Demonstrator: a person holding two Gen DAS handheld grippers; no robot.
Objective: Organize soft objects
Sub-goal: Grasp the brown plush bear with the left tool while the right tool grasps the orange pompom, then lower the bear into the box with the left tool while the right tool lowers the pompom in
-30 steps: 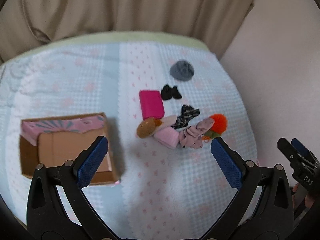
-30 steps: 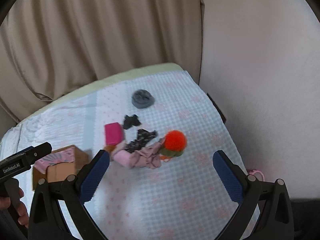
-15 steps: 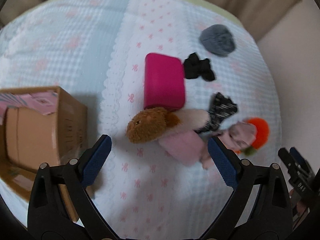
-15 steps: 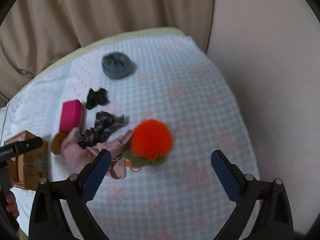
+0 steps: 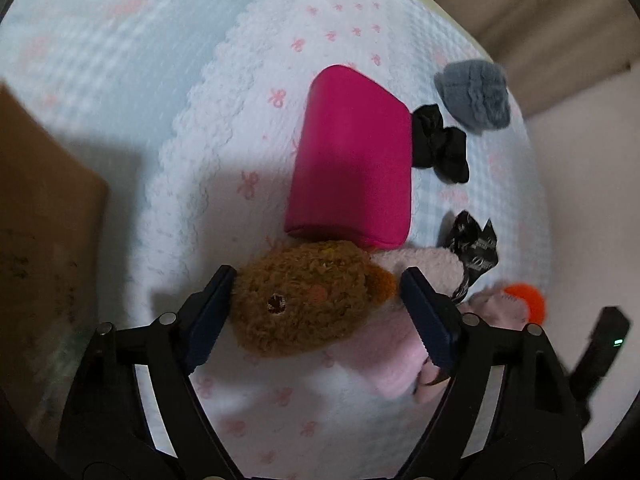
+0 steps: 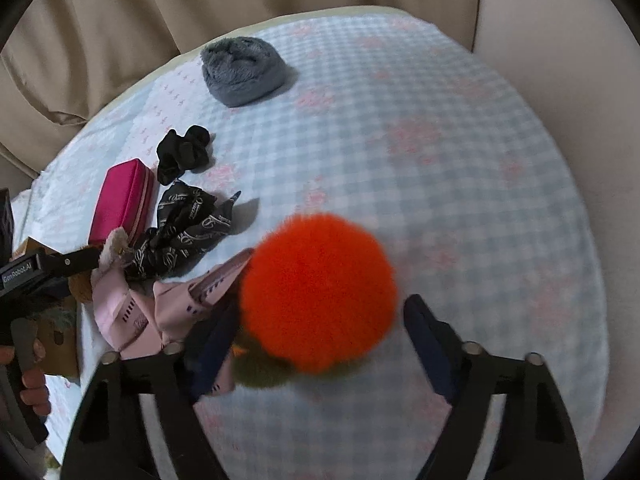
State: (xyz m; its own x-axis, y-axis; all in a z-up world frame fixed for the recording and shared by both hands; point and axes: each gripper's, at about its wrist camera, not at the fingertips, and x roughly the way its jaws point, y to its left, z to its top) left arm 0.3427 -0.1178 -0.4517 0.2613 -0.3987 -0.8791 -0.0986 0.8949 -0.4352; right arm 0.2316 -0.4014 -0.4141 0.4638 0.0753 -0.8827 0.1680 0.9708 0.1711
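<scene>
A brown plush toy (image 5: 304,296) lies on the bedspread between the fingers of my left gripper (image 5: 316,304), which is open around it. Its pale pink part (image 5: 420,264) lies to the right, partly hidden. A fluffy orange ball (image 6: 318,292) with a green base sits between the fingers of my right gripper (image 6: 316,332), which is open around it. A pink cloth (image 6: 176,304) lies just left of the ball. The orange ball also shows in the left wrist view (image 5: 528,304).
A magenta case (image 5: 352,160), a black scrunchie (image 5: 440,148), a black patterned scarf (image 6: 184,232) and a grey fluffy item (image 6: 244,70) lie on the checked bedspread (image 6: 440,160). A cardboard box (image 5: 44,216) stands at the left. Beige curtains hang behind the bed.
Both grippers have moved down and forward. The left one now straddles the brown plush toy, and the right one straddles the orange ball. Both jaws have narrowed.
</scene>
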